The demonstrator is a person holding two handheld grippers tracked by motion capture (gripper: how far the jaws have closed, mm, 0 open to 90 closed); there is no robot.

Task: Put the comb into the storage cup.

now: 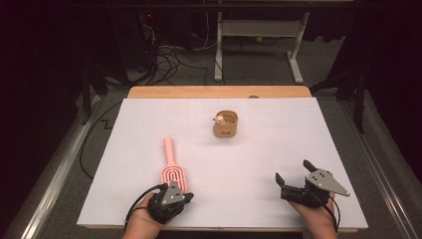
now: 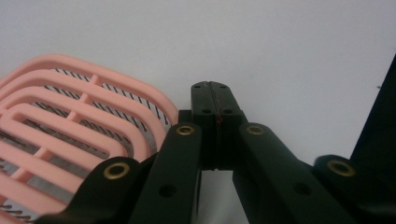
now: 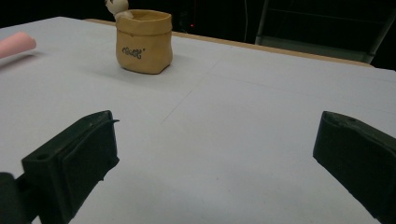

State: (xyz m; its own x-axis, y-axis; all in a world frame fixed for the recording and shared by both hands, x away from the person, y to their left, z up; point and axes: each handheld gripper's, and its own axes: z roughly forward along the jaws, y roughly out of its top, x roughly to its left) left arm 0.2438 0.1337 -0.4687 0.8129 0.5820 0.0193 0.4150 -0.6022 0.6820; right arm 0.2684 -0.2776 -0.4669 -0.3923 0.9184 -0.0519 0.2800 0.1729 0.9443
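Note:
A pink slotted spatula [image 1: 171,167] lies on the white table sheet [image 1: 259,149], handle pointing away from me. Its slotted head [image 2: 70,121] sits just left of my left gripper [image 2: 215,98], whose jaws are shut with nothing between them. In the high view the left gripper [image 1: 187,197] rests at the near edge, right beside the spatula's head. A tan bag-shaped holder [image 1: 225,124] with a small bear figure [image 3: 116,7] stands upright in the far middle. My right gripper [image 1: 293,172] rests at the near right, open and empty, facing the holder [image 3: 144,41].
The spatula's handle tip [image 3: 16,44] shows at the left of the right gripper view. A wooden strip [image 1: 219,92] borders the table's far side. Beyond it are a white desk frame [image 1: 259,30] and floor cables [image 1: 169,59]. Bare sheet lies between the grippers and the holder.

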